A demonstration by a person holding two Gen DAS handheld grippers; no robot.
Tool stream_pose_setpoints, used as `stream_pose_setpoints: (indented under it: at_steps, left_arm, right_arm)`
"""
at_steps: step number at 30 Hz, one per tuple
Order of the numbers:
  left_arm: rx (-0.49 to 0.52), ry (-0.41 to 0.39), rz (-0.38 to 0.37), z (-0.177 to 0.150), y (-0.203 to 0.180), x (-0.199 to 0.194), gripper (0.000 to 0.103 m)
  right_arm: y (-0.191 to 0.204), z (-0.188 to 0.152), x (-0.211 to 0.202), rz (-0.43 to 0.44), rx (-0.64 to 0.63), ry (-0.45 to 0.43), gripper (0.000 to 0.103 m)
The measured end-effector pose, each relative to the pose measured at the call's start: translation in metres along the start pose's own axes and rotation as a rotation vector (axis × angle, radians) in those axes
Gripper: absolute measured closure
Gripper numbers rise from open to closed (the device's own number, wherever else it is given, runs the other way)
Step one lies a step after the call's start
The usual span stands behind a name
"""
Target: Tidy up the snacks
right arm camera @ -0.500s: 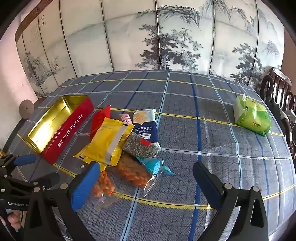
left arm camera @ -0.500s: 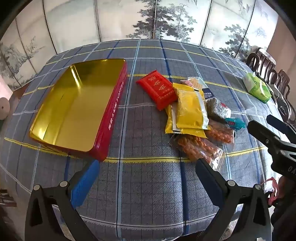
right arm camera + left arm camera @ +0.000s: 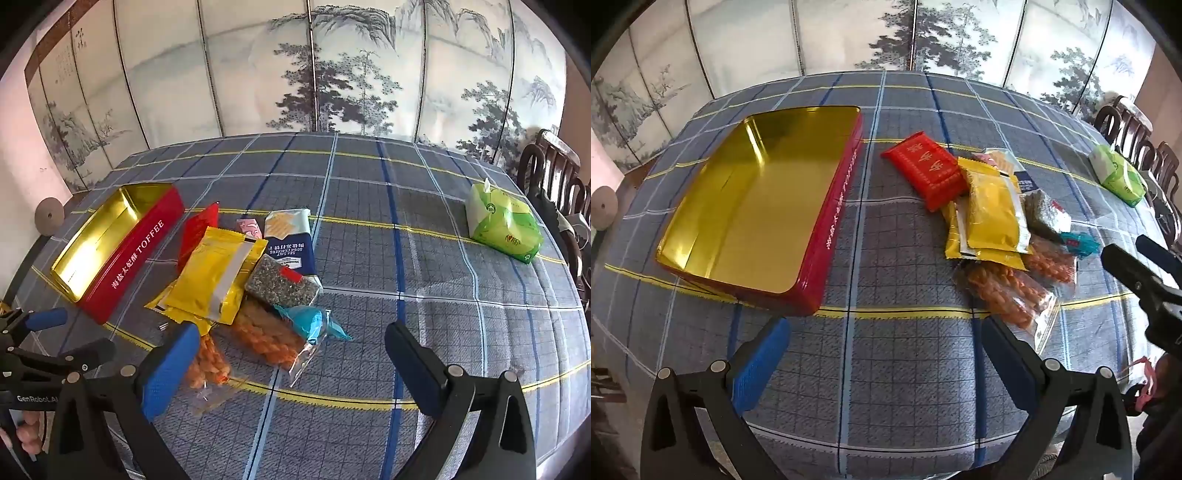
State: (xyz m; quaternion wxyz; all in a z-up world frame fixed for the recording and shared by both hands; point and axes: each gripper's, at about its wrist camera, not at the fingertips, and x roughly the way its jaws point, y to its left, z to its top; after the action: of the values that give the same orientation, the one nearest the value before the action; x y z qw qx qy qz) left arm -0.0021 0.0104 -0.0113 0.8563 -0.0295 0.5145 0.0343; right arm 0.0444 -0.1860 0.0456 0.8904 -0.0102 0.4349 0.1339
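Left wrist view: the left claw [image 3: 882,354] stands wide and empty above bare cloth on the desk [image 3: 905,406], between the open toffee tin [image 3: 757,221] and the snack pile [image 3: 990,229]. The tin lies empty, presumably to receive the packets.

Right wrist view: the right claw [image 3: 291,362] is likewise wide, holding nothing, angled toward the orange snack bags [image 3: 266,339] at the pile's near edge, likely first pick. A tissue pack [image 3: 502,229] sits well apart.
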Motion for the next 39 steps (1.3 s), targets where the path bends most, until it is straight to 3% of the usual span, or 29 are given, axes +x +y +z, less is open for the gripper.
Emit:
stream_pose_setpoints:
  at_steps: [25,39]
  left_arm:
    - [0.012,0.014,0.018,-0.0013,-0.0001,0.0063,0.001]
    - [0.015,0.017,0.018,-0.0017,0.0014,0.0079,0.001]
  right_arm:
    - [0.0048,-0.0001,0.0062,-0.004,-0.029,0.02,0.001]
    - [0.0022,-0.002,0.0094,0.002,-0.02,0.029,0.007]
